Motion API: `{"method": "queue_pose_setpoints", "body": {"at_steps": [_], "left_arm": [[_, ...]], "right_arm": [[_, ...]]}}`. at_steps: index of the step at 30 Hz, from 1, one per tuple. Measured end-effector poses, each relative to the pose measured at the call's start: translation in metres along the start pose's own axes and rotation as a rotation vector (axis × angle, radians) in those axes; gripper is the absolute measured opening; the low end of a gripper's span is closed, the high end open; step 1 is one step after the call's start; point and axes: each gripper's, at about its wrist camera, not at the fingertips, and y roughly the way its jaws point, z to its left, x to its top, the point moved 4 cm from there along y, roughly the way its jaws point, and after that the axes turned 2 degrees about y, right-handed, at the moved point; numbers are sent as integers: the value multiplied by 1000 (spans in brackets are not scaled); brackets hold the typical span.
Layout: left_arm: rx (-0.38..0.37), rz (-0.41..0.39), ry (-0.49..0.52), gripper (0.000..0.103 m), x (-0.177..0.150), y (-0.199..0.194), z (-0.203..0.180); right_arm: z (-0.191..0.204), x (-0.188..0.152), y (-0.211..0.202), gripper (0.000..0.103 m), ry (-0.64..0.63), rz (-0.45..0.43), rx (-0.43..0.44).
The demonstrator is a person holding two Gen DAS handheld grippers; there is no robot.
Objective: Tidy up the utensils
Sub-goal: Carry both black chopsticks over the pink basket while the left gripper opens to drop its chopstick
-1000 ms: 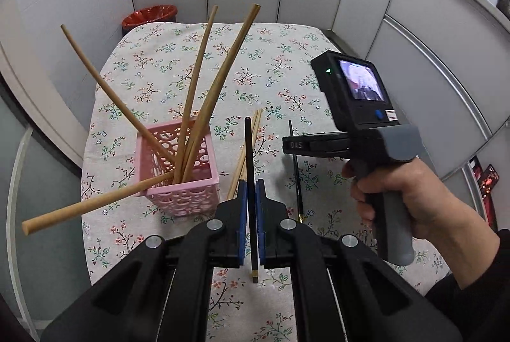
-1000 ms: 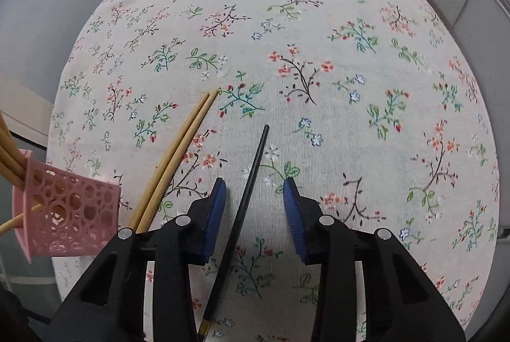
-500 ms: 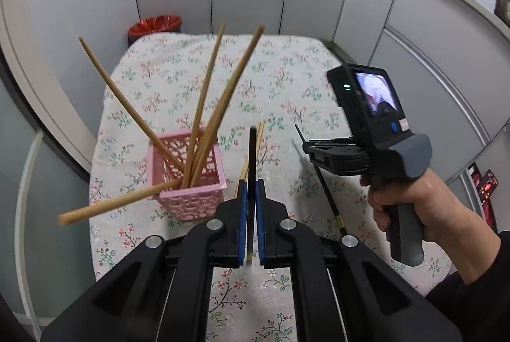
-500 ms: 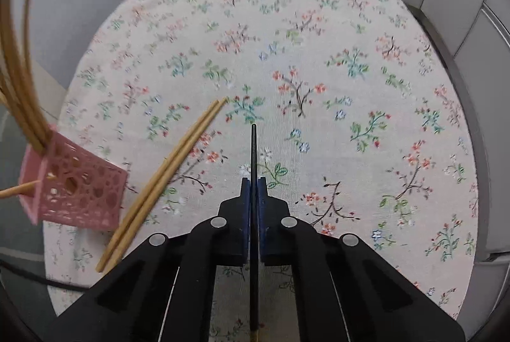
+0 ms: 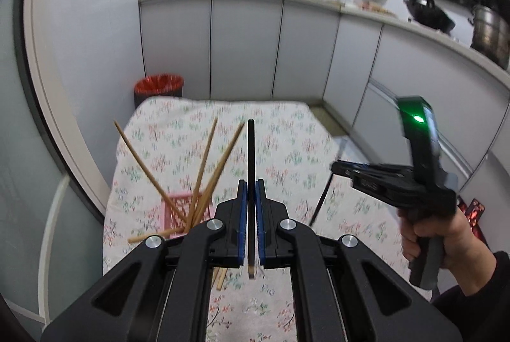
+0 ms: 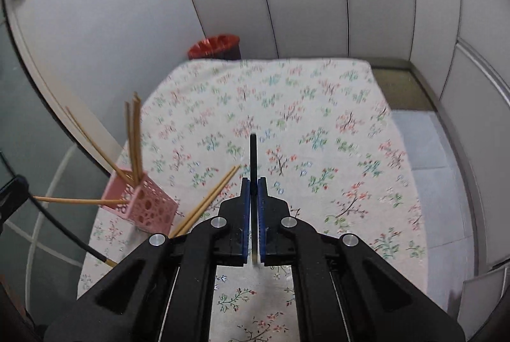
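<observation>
In the left wrist view, the left gripper [image 5: 251, 208] had its blue-padded fingers [image 5: 243, 214] pressed together on a black chopstick [image 5: 251, 157], which stood up between them, its pale end showing below the pads. Left of it and farther away, a pink perforated basket [image 5: 173, 216] sat on the floral tablecloth [image 5: 287, 134], with several wooden chopsticks [image 5: 204, 163] fanning out of it and one leaning out low to the left. Just beyond the gripper body, the ends of two loose wooden chopsticks [image 5: 220, 278] lay on the cloth. At the right, a hand [image 5: 436, 233] held the right gripper [image 5: 338, 168] by its grey handle; a green light glowed on its upright unit, and a second black stick [image 5: 320, 201] hung from its tip. No writing on that gripper could be read. A red-lined bin [image 5: 158, 86] stood beyond the far edge of the table, and a cluttered counter ran along the far wall.

In the right wrist view, the right gripper [image 6: 253, 214] had its pads closed on the second black chopstick [image 6: 253, 157], which pointed away over the tablecloth [image 6: 318, 118]. The pink basket [image 6: 140, 203] stood at the near left corner of the table, wooden chopsticks [image 6: 135, 137] rising from it. The two loose wooden chopsticks [image 6: 207, 201] lay on the cloth between the basket and the gripper. The red-lined bin [image 6: 214, 47] stood past the far left edge.
</observation>
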Motion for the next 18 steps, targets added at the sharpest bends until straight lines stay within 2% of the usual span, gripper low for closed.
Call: {"method": "queue_pose_setpoints", "body": {"at_steps": [4, 9, 18], "left_arm": [[54, -92, -16, 5, 11, -14, 5], [144, -187, -27, 5, 17, -21, 13], [218, -180, -27, 5, 17, 9, 26]], "right_arm": [[2, 7, -31, 3, -12, -77, 17], [1, 10, -41, 3, -18, -98, 35], [3, 8, -38, 3, -26, -93, 35]]}}
